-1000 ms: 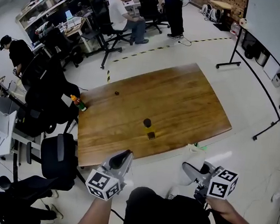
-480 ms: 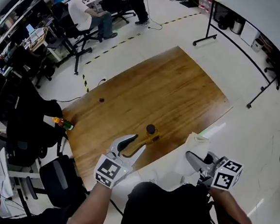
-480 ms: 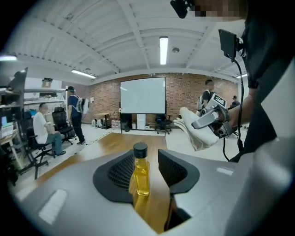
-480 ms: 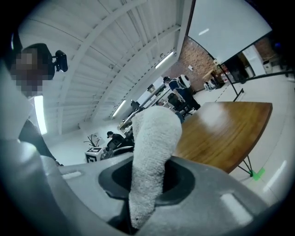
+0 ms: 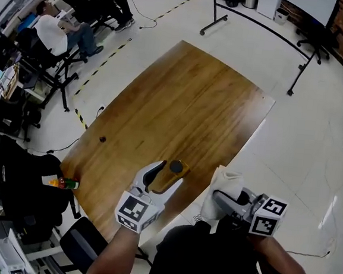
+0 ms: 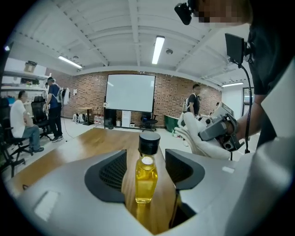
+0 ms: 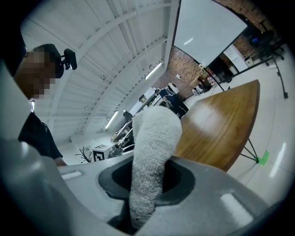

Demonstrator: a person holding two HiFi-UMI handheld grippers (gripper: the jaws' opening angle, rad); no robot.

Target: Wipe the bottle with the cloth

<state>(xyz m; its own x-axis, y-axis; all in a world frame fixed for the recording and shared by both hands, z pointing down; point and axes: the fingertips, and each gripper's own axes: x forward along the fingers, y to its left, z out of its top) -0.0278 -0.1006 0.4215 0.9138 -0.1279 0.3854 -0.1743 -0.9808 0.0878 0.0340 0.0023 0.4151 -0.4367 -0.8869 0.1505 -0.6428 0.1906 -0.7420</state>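
Note:
A small bottle (image 5: 172, 172) of yellow liquid with a black cap stands upright near the front edge of the wooden table (image 5: 181, 98). My left gripper (image 5: 163, 177) is open, its jaws just widened, and the bottle (image 6: 146, 175) stands between them with a gap on each side. My right gripper (image 5: 221, 198) is shut on a white cloth (image 5: 222, 182), which sticks up out of the jaws, off the table's front edge to the right of the bottle. In the right gripper view the cloth (image 7: 154, 138) rises from the right gripper (image 7: 148, 179).
A small dark object (image 5: 102, 139) lies on the table's left part. An orange-topped bottle (image 5: 62, 183) sits by the table's left corner above dark chairs (image 5: 12, 185). A seated person (image 5: 55, 31) and office chairs are at the upper left; a whiteboard stand (image 5: 258, 28) is beyond the table.
Both grippers have moved forward and down to the table's front edge. The left jaws have opened and now stand either side of the bottle. The cloth has come closer to the bottle.

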